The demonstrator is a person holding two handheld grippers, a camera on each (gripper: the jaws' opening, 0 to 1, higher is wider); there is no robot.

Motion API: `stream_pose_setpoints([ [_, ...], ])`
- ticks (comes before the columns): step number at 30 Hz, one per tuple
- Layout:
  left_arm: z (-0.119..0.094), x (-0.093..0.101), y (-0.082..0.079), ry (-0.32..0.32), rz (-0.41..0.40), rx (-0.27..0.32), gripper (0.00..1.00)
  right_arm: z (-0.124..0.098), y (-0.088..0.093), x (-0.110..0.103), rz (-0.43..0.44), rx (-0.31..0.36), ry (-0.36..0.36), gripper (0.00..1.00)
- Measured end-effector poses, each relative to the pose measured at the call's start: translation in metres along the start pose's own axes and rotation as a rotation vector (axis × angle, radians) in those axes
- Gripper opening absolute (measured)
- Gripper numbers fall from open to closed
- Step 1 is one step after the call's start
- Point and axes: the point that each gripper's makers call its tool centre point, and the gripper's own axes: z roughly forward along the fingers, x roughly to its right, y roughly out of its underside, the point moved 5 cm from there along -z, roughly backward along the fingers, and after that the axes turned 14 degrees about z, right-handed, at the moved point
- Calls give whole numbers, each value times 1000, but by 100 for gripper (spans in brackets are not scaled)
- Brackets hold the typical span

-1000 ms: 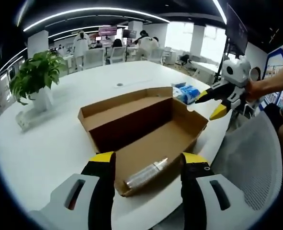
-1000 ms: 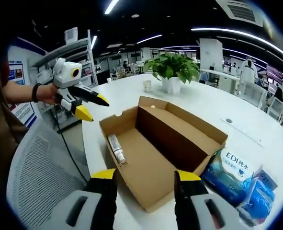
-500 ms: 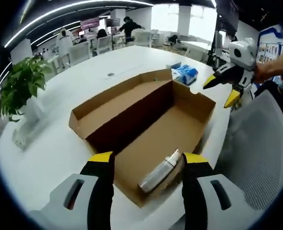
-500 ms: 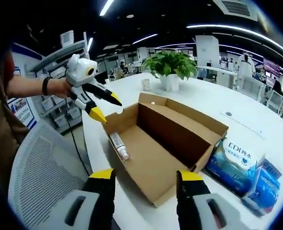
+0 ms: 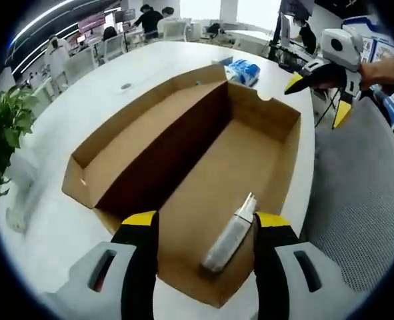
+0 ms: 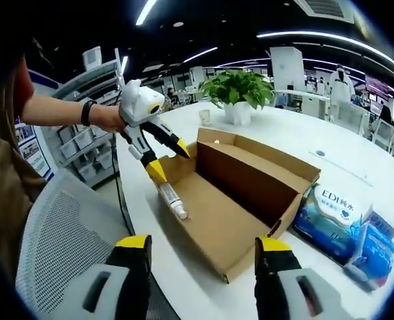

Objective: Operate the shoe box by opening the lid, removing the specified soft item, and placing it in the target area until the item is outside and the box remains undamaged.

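Cardboard shoe box [image 5: 183,153] lies open. Left gripper [image 5: 200,230] has dropped in closer, 2 yellow-tipped fingers apart around the silvery soft tube [image 5: 230,235] on the box floor, so grabbing looks next. Right gripper [image 6: 203,250] waits with fingers spread.

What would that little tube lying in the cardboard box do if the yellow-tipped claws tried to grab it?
The tube looks round and lies on its side on the flat floor of the shoe box, so a nudge would probably roll it. Its glossy, clear-looking body may be slippery. It seems small and likely light, so the open left gripper above it should lift it easily.
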Motion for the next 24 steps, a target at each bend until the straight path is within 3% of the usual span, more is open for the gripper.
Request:
stream_pose_setpoints([
  [12, 29, 6, -3, 158, 195, -106, 59, -2, -1, 0, 13, 1, 0, 68],
  [16, 42, 7, 5, 190, 327, -164, 58, -3, -4, 1, 22, 12, 0, 69],
  [20, 49, 8, 5, 228, 356, -174, 59, -3, -5, 2, 27, 13, 0, 68],
  [24, 50, 1, 2, 223, 362, -178, 65, -3, -4, 3, 34, 15, 0, 68],
])
